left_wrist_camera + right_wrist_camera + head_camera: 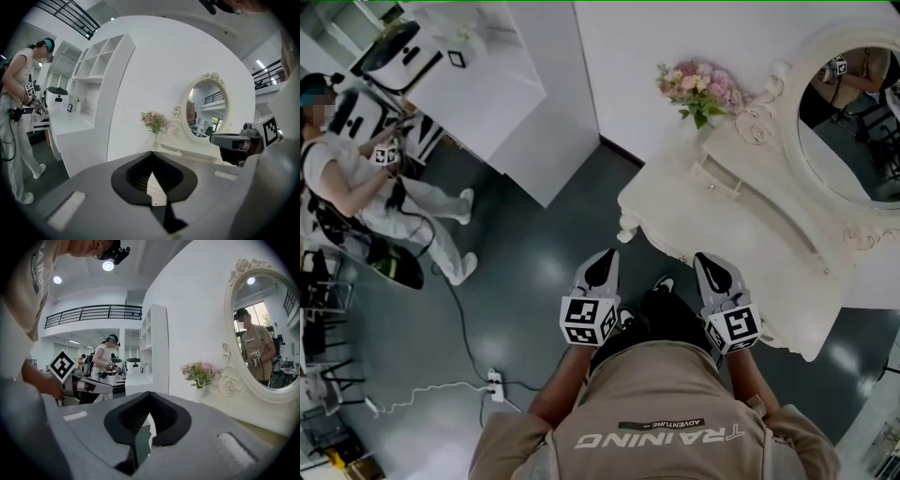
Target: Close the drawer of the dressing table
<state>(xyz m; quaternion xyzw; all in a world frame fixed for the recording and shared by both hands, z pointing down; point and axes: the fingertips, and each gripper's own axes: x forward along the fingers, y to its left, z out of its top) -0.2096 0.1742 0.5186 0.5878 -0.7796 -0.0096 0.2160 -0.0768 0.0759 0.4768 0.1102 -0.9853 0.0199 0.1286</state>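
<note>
The white dressing table (pixel 741 234) stands at the right of the head view, with an oval mirror (pixel 853 122) on it. A small drawer (pixel 719 178) in its raised back tier sticks out a little; the same drawer (pixel 169 150) shows in the left gripper view. Both grippers are held close to my body, short of the table's front edge. The left gripper (pixel 602 264) is shut and holds nothing, over the dark floor. The right gripper (pixel 715 268) is shut and holds nothing, at the table's front edge. Their joined tips show in the left gripper view (pixel 151 154) and the right gripper view (pixel 149 394).
A vase of pink flowers (pixel 701 86) stands at the table's back left corner. A white shelf unit (pixel 520 84) stands to the left. Another person (pixel 366 187) with grippers sits at far left. A power strip (pixel 495 382) and its cable lie on the floor.
</note>
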